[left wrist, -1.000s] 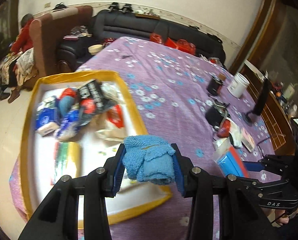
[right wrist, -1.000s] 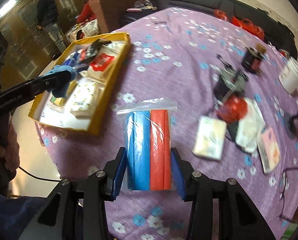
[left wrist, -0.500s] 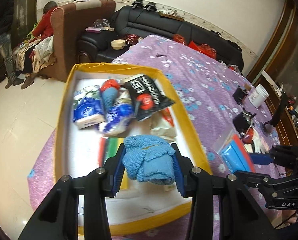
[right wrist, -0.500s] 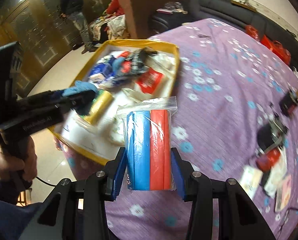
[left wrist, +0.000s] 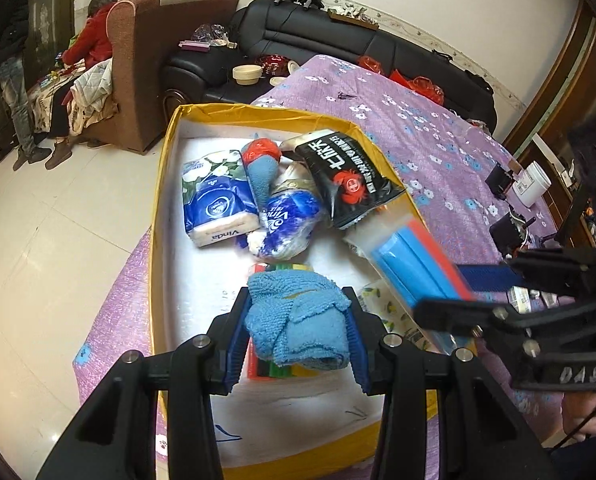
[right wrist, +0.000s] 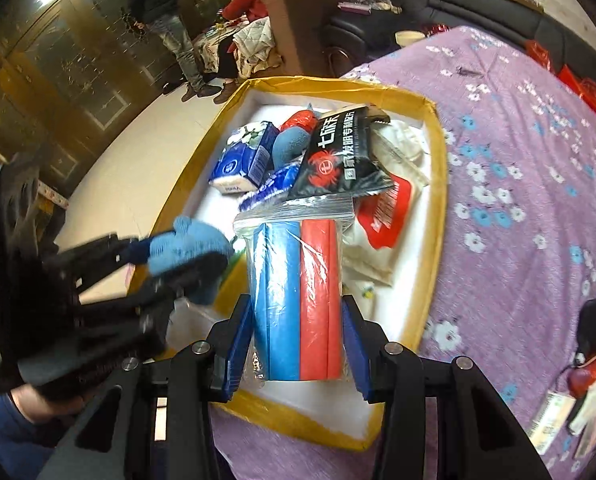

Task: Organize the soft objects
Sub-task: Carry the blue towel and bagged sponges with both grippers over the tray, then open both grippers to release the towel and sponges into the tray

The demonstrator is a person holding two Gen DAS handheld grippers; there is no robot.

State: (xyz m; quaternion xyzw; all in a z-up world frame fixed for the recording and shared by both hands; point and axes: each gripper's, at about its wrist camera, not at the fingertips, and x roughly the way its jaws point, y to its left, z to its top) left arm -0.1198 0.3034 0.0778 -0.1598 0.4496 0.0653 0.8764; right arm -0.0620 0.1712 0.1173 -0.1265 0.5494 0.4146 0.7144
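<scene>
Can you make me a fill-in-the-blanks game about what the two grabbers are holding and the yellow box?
1. The left hand-held gripper is shut on a fluffy ____ cloth.
2. The right hand-held gripper holds a clear zip bag with one blue roll and one ____ roll inside.
3. Both hover over the ____-rimmed box.
4. The black snack bag shows a red ____.

Missing words: blue; red; yellow; crab

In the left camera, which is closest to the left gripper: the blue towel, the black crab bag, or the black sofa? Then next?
1. Blue towel, clamped in the left gripper.
2. Black crab bag, in the box, farther right.
3. Black sofa, beyond the table by the wall.
</scene>
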